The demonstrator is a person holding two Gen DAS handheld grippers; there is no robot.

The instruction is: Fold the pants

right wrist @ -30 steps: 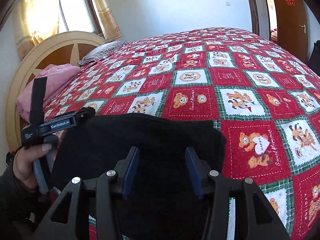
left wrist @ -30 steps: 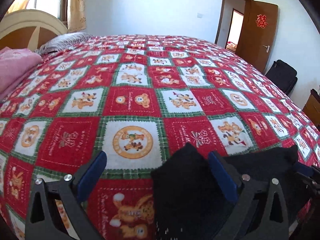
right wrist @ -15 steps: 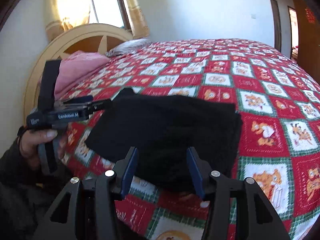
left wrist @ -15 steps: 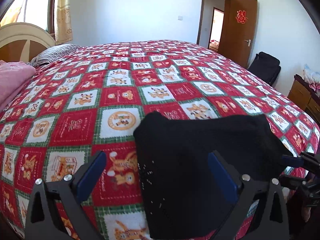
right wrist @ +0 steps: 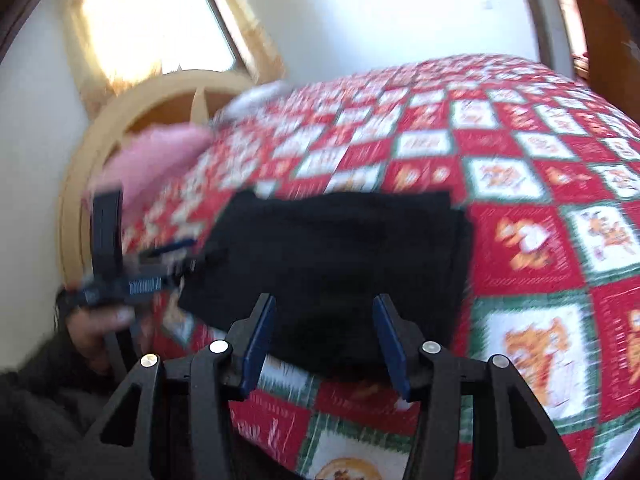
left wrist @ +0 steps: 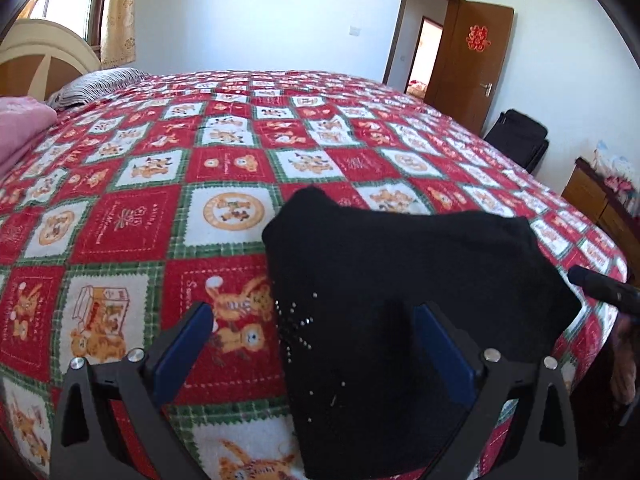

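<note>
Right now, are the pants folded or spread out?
Folded: the black pants lie as one compact block on the bedspread, no separate legs showing.

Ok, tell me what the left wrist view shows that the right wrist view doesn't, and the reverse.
Only the left wrist view shows the open brown door with its red paper cutting, the black bag by the wall and the wooden cabinet.

Only the right wrist view, which is blurred, shows the bright window and the person's left hand holding the left gripper.

Both show the folded black pants lying on the red patchwork bedspread, the pink blanket, the headboard, and open jaws.
</note>
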